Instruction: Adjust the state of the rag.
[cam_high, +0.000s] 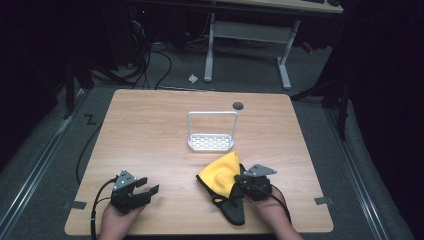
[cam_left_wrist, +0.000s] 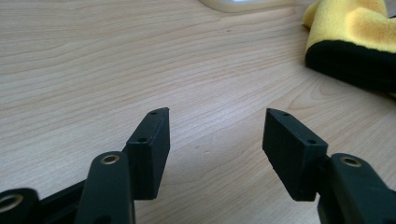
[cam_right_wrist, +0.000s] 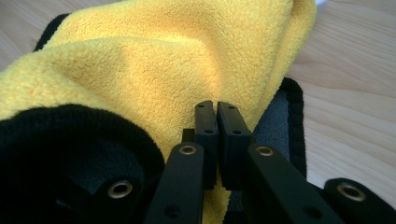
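A yellow cloth with a black edge and dark grey underside (cam_high: 220, 172) lies bunched on the wooden table (cam_high: 150, 130) near its front right. My right gripper (cam_high: 239, 179) sits at the cloth's right side. In the right gripper view its jaws are pressed together, and the gripper (cam_right_wrist: 216, 105) is shut on a fold of the yellow cloth (cam_right_wrist: 154, 70), which rises over it. My left gripper (cam_high: 150, 184) rests at the front left, open. In the left gripper view the left gripper (cam_left_wrist: 215, 114) has bare wood between its jaws, and the cloth (cam_left_wrist: 350, 28) lies off to the right.
A small white rack with a tall wire handle (cam_high: 212, 142) stands at the table's middle, just beyond the cloth. A round cable hole (cam_high: 238, 105) is near the far edge. Past the table, a white desk frame (cam_high: 285, 65) and cables sit on the floor.
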